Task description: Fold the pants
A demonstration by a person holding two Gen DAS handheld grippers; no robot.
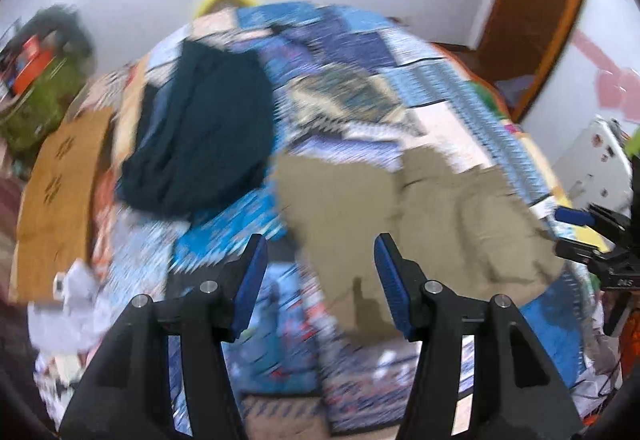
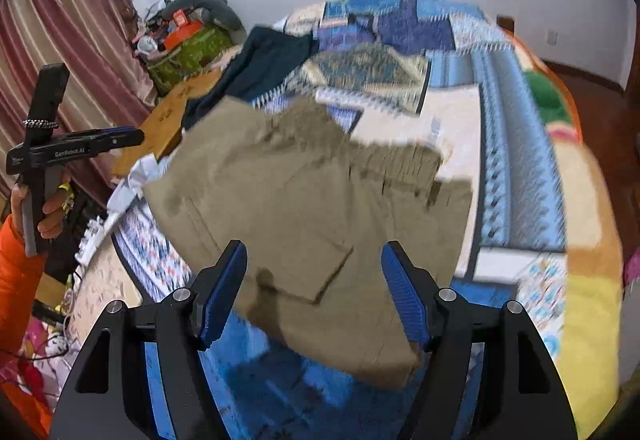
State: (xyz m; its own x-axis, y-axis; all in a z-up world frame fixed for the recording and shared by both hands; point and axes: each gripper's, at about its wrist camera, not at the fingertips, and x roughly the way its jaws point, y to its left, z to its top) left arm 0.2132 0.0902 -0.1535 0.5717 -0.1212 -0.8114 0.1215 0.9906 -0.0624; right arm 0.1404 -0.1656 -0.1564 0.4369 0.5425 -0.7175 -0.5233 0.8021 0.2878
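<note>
Khaki pants (image 2: 304, 207) lie folded on a patchwork quilt on the bed; they also show in the left wrist view (image 1: 420, 224) at centre right. My left gripper (image 1: 320, 244) is open and empty, held above the pants' left edge. My right gripper (image 2: 314, 252) is open and empty, held above the pants' near end. The left gripper also shows at the left edge of the right wrist view (image 2: 120, 137), and the right gripper at the right edge of the left wrist view (image 1: 576, 230). Both views are blurred by motion.
A dark teal garment (image 1: 204, 127) lies on the quilt (image 1: 360, 55) beyond the pants to the left. An orange-brown board (image 1: 60, 195) lies at the bed's left side. A green bag with clutter (image 2: 192, 51) stands by the pink curtain (image 2: 72, 39).
</note>
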